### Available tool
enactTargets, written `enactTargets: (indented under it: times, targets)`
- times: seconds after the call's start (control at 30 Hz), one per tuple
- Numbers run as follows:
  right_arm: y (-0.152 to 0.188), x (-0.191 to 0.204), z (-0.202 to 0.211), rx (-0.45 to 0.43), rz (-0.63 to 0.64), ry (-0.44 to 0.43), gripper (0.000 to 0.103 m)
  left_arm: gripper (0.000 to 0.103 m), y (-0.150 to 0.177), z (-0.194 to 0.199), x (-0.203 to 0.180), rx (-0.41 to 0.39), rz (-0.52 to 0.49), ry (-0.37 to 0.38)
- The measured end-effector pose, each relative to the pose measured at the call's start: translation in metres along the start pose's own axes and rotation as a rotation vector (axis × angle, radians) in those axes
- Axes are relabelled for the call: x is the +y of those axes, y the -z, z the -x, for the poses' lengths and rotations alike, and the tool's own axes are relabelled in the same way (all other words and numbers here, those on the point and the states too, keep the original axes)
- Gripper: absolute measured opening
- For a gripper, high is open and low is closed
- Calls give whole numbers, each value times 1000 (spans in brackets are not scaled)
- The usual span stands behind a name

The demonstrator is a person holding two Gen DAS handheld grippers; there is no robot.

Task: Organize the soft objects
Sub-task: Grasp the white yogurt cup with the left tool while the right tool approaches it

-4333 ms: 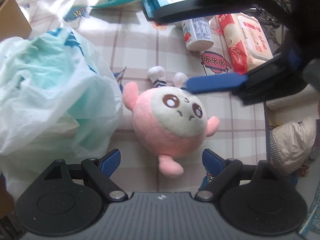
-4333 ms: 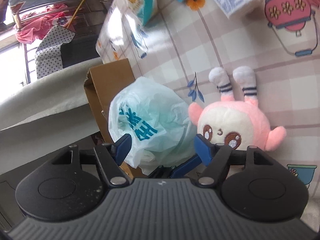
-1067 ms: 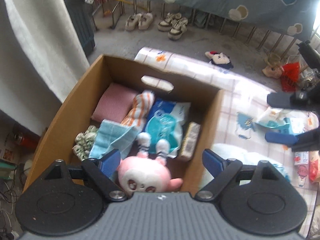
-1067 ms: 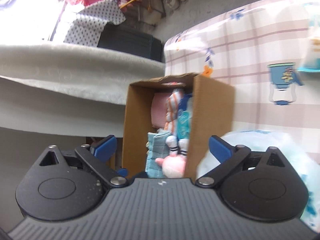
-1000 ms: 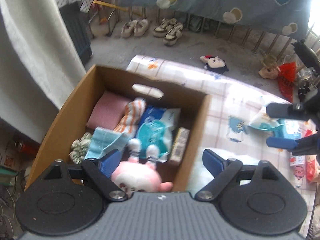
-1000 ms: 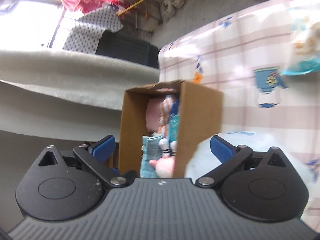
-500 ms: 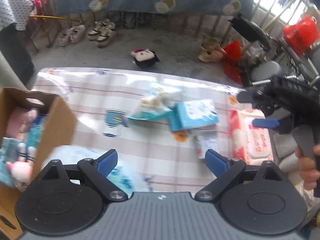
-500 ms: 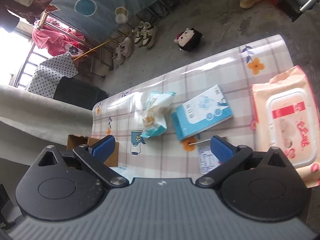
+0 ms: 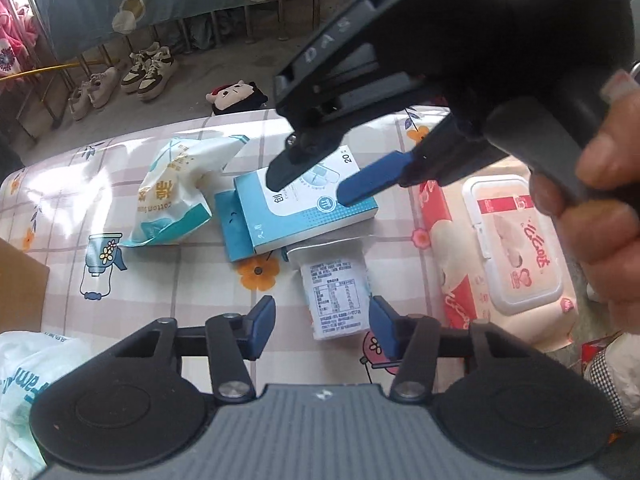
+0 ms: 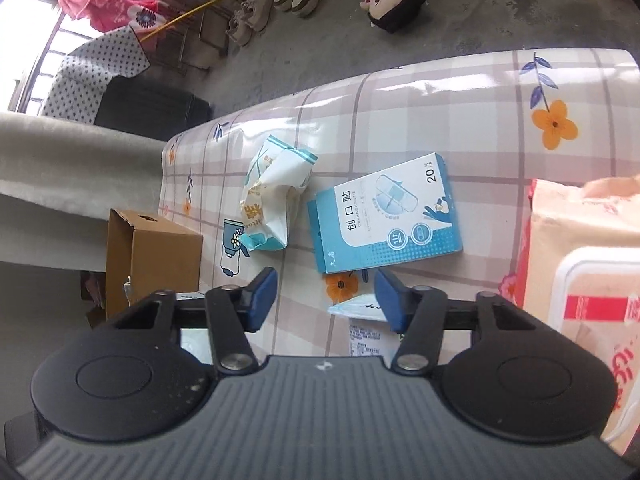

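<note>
My left gripper (image 9: 322,326) is open and empty above a small white tissue pack (image 9: 338,298) on the checked tablecloth. My right gripper (image 10: 326,300) is open and empty; it also shows in the left wrist view (image 9: 310,190), hanging over a blue plaster box (image 9: 296,216). A white cotton-tissue pouch (image 9: 176,196) lies left of the box, and a pink wet-wipes pack (image 9: 504,256) lies to the right. The plaster box (image 10: 386,220), pouch (image 10: 272,196) and wipes pack (image 10: 580,300) also show in the right wrist view. The cardboard box (image 10: 154,258) stands at the table's left end.
A pale green plastic bag (image 9: 24,384) lies at the lower left beside the cardboard box's corner (image 9: 20,280). Beyond the table's far edge are shoes (image 9: 148,68) and a dark plush toy (image 9: 236,96) on the concrete floor.
The pink plush went from the table into the cardboard box. Both grippers then swung right from the box to the table's middle, and the right gripper came in close over the blue plaster box.
</note>
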State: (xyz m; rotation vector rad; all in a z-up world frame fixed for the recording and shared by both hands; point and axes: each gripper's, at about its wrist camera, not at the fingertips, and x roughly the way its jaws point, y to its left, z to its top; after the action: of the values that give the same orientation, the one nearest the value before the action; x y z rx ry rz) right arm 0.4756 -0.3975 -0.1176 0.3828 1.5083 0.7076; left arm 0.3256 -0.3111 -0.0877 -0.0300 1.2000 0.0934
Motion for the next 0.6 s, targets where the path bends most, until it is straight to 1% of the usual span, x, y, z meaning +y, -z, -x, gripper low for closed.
enactTargets:
  times: [0.03,0.1,0.17,0.27,0.33,0.4,0.6]
  targets:
    - [-4,0,-4,8,9,-5,45,47,1,-5,-3,4,-7,-5]
    - [-9,1,-11,31,18,-19,39,41,4,-14,-5,25,-13,-8]
    - [-11,-1,-19,68,10,-38,34,41,8,-16,-7,16,-7,9]
    - [-8,-4,-28,118,-19,-55,24,38,12,-17,-13,18,-35,4]
    - [-3,-5,-30,141,-26,-54,22,37,16,-18,-17,21,-47,6]
    - [2,-5,-30,144,-31,-57,20,38,19,-18,-19,10,-53,0]
    - [10,-13,-25,134,-96,-93,17,40,24,-18,-16,9,-40,17]
